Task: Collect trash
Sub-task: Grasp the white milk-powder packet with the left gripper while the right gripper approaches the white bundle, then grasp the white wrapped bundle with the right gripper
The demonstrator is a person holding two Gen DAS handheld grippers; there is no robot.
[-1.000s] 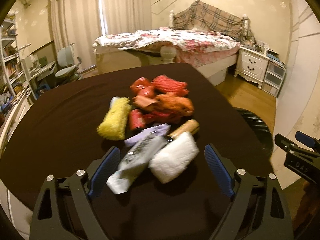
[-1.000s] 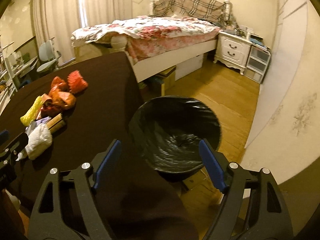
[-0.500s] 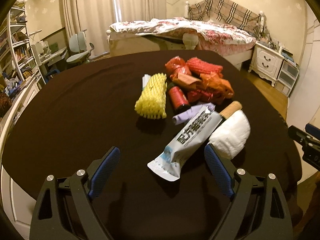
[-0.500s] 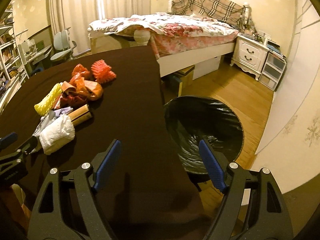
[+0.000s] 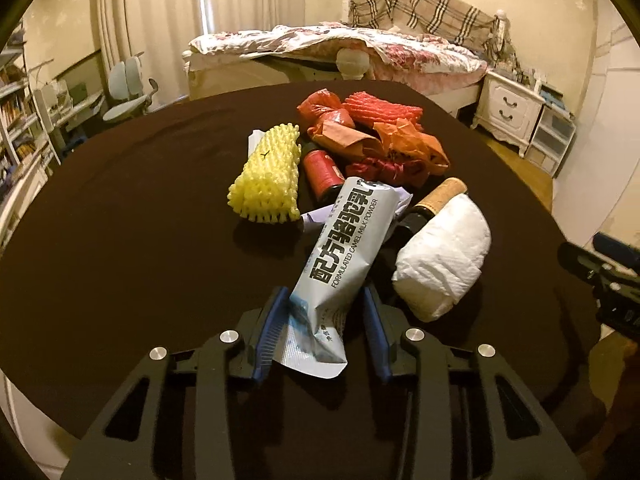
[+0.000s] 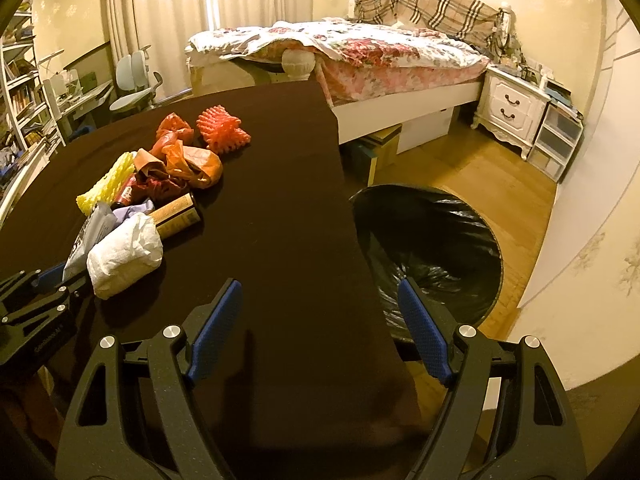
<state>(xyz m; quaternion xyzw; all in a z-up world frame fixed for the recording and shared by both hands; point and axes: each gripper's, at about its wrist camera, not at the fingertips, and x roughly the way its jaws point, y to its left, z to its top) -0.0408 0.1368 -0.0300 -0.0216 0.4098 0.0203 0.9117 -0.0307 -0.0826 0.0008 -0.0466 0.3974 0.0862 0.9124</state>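
Blue-padded, the left tool is clamped on the near end of a grey packet, which rests on the trash pile mid-bench; the right tool gapes wide over the bench edge, holding nothing. Dark brown cloth covers the bench. Just beside it on the wood floor stands a black-lined bin. Beyond are a floral bed, a white nightstand and curtains.
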